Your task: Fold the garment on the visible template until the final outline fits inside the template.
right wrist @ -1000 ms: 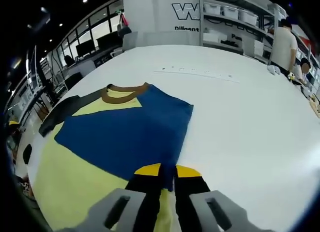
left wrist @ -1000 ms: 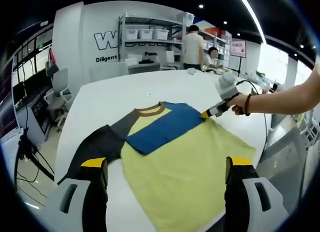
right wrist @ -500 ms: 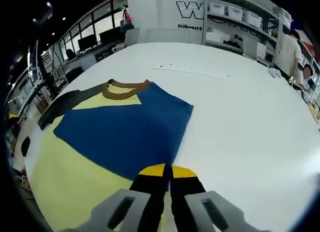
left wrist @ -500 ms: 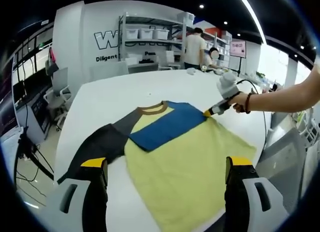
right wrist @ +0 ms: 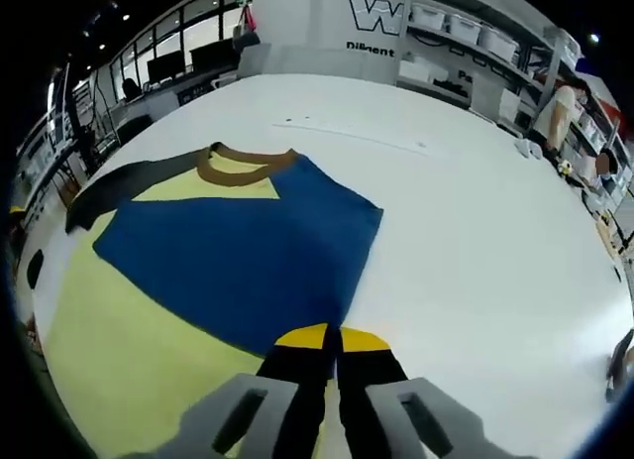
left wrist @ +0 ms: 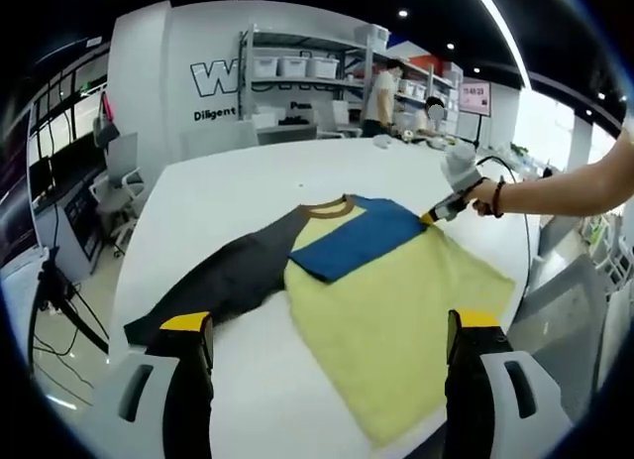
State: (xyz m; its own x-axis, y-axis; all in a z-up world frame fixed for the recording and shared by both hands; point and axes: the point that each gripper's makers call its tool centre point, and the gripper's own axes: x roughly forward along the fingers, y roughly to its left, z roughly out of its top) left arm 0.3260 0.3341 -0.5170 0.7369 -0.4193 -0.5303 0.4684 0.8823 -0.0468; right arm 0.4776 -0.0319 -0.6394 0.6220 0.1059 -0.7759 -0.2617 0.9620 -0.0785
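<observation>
White table (left wrist: 228, 191): right tool (right wrist: 331, 342) has dragged shirt (left wrist: 396, 300) rightward.

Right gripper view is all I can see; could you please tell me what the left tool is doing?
Observer: The left tool is open and empty, held above the table.
Operator: Thank you. Where does the dark sleeve end?
Observer: The dark sleeve lies flat and spread out, with its cuff just ahead of the left tool's left jaw.
Operator: And the hem, please?
Observer: The garment has its yellow hem close to the table's near edge.
</observation>
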